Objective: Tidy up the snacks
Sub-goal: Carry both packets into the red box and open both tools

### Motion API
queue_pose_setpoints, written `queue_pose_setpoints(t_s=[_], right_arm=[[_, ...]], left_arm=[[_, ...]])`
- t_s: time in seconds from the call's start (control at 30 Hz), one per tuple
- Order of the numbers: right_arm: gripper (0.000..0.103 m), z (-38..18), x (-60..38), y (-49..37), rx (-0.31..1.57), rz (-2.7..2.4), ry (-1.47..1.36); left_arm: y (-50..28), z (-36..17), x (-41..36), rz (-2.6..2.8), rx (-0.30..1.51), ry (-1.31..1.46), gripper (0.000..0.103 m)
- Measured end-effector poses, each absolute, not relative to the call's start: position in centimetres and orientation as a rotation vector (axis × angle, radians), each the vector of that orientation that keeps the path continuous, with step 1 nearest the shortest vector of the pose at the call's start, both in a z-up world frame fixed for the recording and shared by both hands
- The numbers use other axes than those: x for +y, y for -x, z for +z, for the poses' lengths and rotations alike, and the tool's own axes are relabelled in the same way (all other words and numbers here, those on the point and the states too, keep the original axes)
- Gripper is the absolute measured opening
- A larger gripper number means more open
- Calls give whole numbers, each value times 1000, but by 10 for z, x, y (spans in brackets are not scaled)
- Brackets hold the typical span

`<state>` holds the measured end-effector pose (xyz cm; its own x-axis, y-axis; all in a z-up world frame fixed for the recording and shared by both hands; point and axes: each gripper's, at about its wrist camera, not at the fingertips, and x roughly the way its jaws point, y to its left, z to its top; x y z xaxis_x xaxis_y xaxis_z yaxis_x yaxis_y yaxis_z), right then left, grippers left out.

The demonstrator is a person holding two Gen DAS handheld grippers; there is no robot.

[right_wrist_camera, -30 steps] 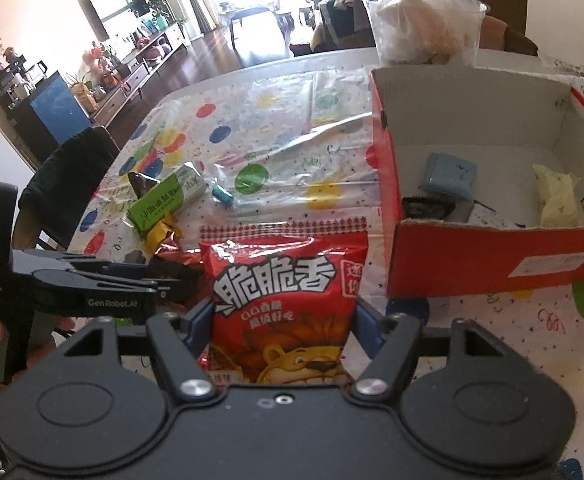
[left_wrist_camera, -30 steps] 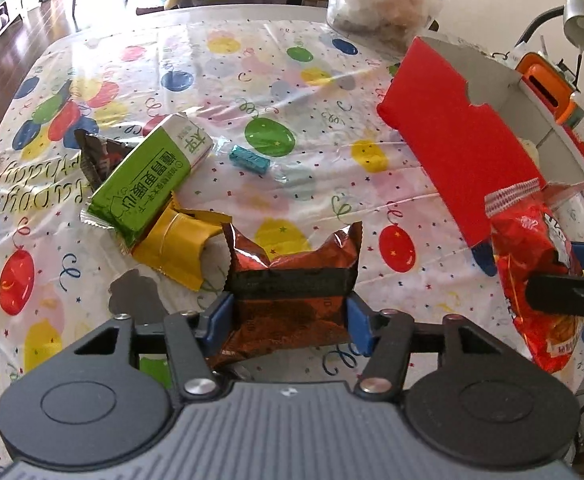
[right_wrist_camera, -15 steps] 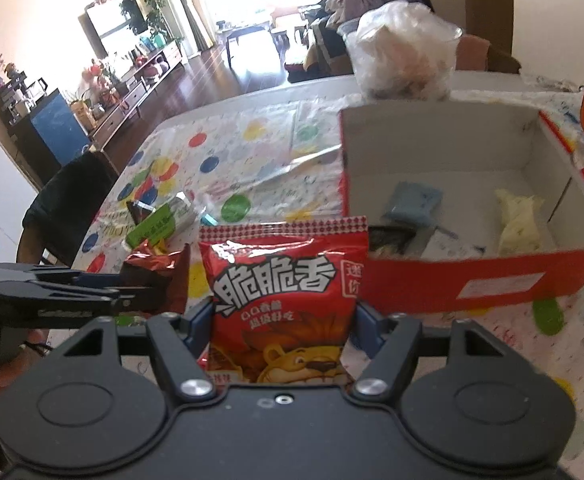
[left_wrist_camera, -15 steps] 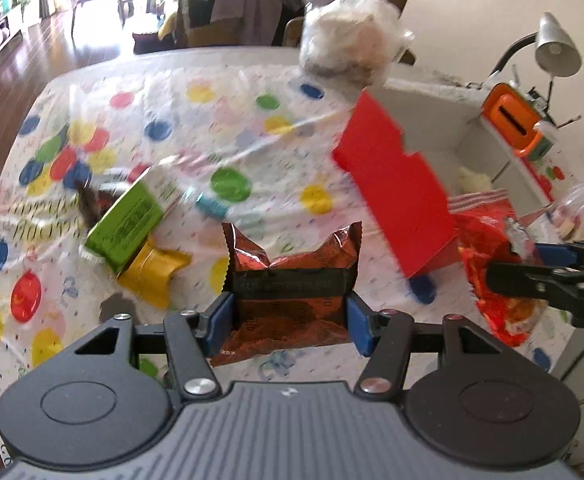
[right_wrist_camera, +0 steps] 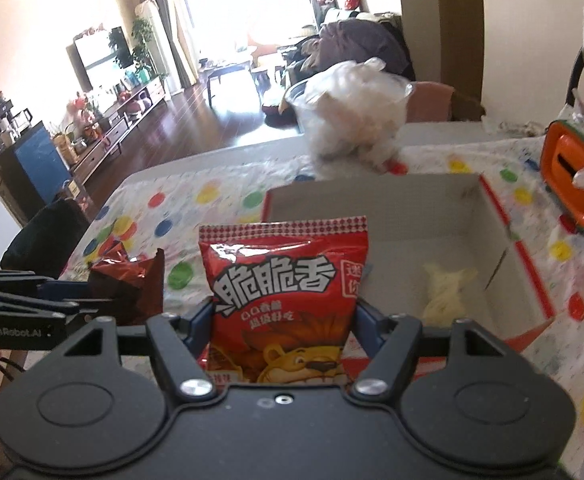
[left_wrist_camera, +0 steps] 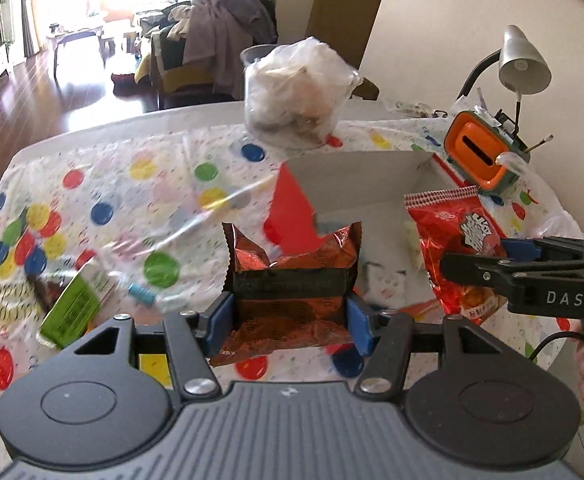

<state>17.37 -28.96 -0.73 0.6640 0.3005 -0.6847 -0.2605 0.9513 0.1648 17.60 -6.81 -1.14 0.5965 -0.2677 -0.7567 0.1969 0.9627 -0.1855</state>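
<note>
My left gripper (left_wrist_camera: 290, 322) is shut on a brown foil snack packet (left_wrist_camera: 292, 280) and holds it above the table, near the left corner of the red cardboard box (left_wrist_camera: 292, 216). My right gripper (right_wrist_camera: 284, 328) is shut on a red lion-print snack bag (right_wrist_camera: 284, 300) and holds it above the box's near wall (right_wrist_camera: 527, 336). The red bag also shows in the left wrist view (left_wrist_camera: 451, 248). A pale yellow snack (right_wrist_camera: 443, 292) lies inside the box. A green packet (left_wrist_camera: 74, 308) and a small teal candy (left_wrist_camera: 142, 294) lie on the table at the left.
The table has a dotted party cloth (left_wrist_camera: 132, 184). A clear plastic bag of food (left_wrist_camera: 295, 96) stands behind the box. An orange and green holder (left_wrist_camera: 479, 152) and a desk lamp (left_wrist_camera: 523, 68) stand at the right. A dark chair (right_wrist_camera: 44, 236) is at the table's left.
Both grippers have risen and moved toward the box with their packets. The box now lies closer and lower in both views.
</note>
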Motion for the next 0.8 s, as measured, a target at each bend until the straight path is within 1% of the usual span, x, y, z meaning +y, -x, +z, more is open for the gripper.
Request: queue_pose_setpoints(t_s=[0.4,0.67,0.8], right_arm=[[69,-18,-354,-223,808,275,-10],[69,-39,-382,-259,860,263,32],[69,-51,-386,-276,890,280,73]], left_arm=[[-211,-5,-149,-258,893,48,59],[-243,-22,-191,-238,935,11,59],[-262,-38,-203,-230,1005,12,59]])
